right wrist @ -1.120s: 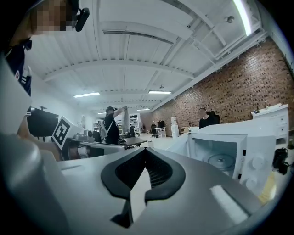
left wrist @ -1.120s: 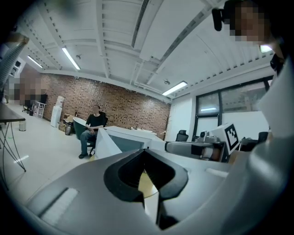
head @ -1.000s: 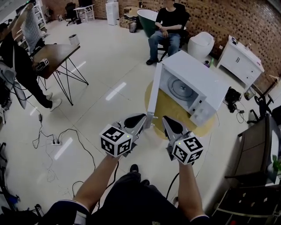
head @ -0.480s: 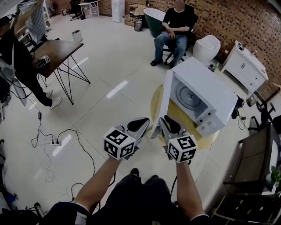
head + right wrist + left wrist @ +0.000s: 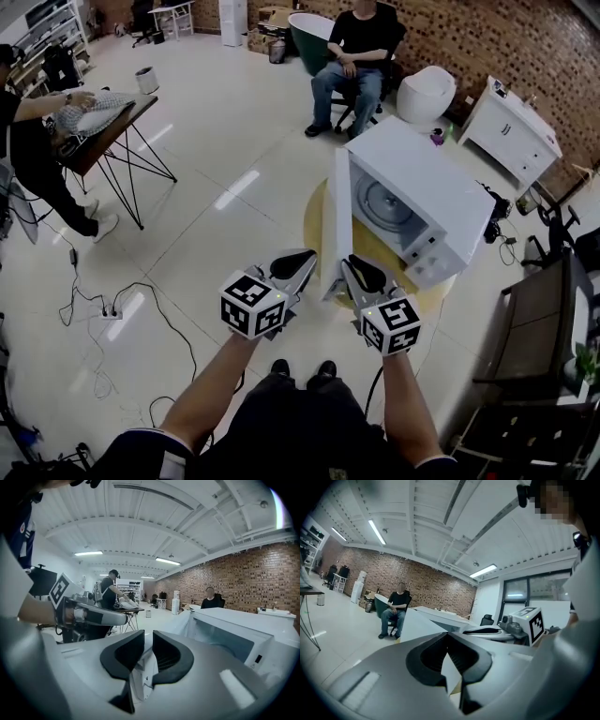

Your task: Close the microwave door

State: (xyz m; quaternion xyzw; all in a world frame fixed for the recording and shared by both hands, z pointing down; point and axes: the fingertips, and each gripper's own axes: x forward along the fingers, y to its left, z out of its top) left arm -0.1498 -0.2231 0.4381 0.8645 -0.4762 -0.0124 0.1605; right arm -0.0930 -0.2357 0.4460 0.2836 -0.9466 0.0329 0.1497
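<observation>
Closing is best done by a flat push from the left on the tall white door panel [image 5: 336, 225], which stands wide open at the near left of the boxy white microwave oven [image 5: 441, 202]. The left gripper [image 5: 302, 267], jaws met at the tips and empty, is held just beside it. The right gripper [image 5: 356, 270], jaws a slit apart and empty, should be drawn clear.

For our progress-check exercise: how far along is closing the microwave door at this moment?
Done: nothing yet; the microwave door stands wide open, showing the turntable inside the microwave. In hand: the left gripper and right gripper flank the door's free edge, neither visibly gripping it. Remaining: swinging the door shut.
</observation>
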